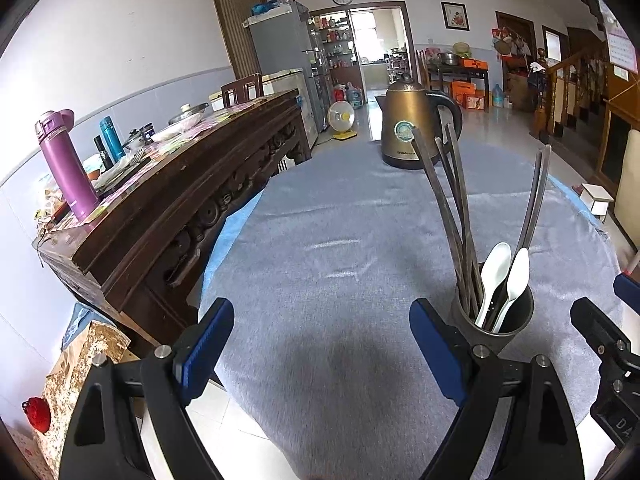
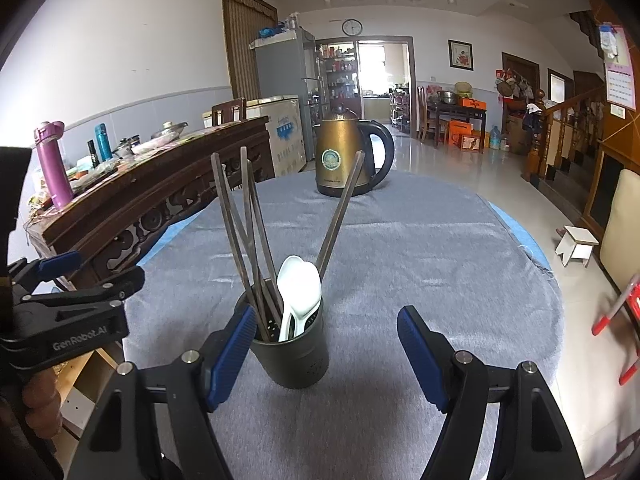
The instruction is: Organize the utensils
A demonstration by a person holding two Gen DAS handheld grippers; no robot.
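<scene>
While both grippers gape empty, utensil holder (image 2: 294, 350) stands between; kettle (image 2: 347, 152) well beyond on table (image 2: 440, 248).

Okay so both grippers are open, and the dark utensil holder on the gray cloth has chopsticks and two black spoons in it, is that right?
Not quite: the two spoons are white, as the right wrist view shows. The rest holds: left gripper and right gripper are open, and chopsticks stand in the dark utensil holder on the gray cloth.

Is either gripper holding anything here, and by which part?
Nothing is held. The left gripper and right gripper are both open; the holder stands free.
</scene>
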